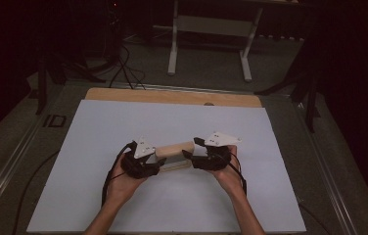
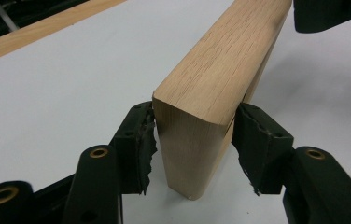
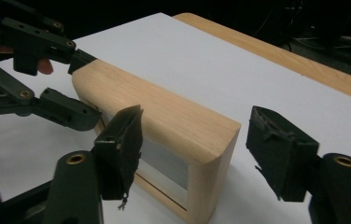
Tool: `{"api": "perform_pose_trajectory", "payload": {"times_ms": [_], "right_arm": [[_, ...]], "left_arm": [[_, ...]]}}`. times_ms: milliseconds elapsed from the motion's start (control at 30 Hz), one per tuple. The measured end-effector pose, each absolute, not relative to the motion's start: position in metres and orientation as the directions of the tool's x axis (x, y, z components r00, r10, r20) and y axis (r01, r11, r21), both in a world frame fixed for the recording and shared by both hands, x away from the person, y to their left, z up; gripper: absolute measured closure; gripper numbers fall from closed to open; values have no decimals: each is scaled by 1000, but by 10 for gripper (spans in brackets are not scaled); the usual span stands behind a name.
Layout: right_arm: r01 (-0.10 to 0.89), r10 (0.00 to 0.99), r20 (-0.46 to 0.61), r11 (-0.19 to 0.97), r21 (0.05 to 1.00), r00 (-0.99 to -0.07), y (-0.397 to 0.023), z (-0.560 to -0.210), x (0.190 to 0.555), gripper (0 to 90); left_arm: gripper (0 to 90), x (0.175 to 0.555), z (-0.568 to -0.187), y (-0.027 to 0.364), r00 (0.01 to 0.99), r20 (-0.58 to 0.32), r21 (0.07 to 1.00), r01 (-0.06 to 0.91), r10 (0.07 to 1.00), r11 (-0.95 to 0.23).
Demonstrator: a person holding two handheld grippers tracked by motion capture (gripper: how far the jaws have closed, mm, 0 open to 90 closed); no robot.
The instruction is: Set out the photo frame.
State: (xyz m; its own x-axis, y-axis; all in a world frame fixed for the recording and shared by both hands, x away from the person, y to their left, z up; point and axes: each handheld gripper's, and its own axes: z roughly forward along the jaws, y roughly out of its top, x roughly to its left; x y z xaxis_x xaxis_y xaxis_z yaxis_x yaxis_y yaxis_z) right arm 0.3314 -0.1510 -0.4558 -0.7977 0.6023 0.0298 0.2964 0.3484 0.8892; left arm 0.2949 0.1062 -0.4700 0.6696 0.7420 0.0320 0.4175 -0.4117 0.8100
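In the high view, a little left of the middle of the frame, the person's left hand (image 1: pixel 123 182) comes up from the bottom edge and holds the left gripper (image 1: pixel 153 160) against the left end of a wooden frame (image 1: pixel 174 149). The frame stands on edge on the white sheet (image 1: pixel 99 147) that covers the table, near the centre of the picture, running left to right between the two tools.

In the left gripper view the frame's near end rises through the middle of the picture. The jaws sit on either side of it; the left pad (image 2: pixel 142 147) is just beside the wood with a thin gap low down, the right pad close against the far face. I cannot tell whether they press on it.

Right of centre in the high view, the right hand (image 1: pixel 228 176) holds the right gripper (image 1: pixel 191 154) at the frame's other end. In the right gripper view its jaws stand wide apart, one pad (image 3: pixel 122 147) in front of the frame's open side, the other well clear on the right, neither gripping the wood.

Along the sheet's top edge runs a bare wooden strip (image 1: pixel 172 96) of table.
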Motion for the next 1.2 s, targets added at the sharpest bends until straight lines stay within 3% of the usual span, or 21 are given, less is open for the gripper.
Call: {"api": "perform_pose_trajectory", "payload": {"times_ms": [600,1200], "right_arm": [[305,559,34,398,865,-828,-141,-470,341,290],[285,558,-10,438,853,-830,-142,-473,339,373]], "left_arm": [[529,296,-468,110,670,39,807,416,742,-418],[546,301,-469,108,663,59,807,409,747,-427]]}}
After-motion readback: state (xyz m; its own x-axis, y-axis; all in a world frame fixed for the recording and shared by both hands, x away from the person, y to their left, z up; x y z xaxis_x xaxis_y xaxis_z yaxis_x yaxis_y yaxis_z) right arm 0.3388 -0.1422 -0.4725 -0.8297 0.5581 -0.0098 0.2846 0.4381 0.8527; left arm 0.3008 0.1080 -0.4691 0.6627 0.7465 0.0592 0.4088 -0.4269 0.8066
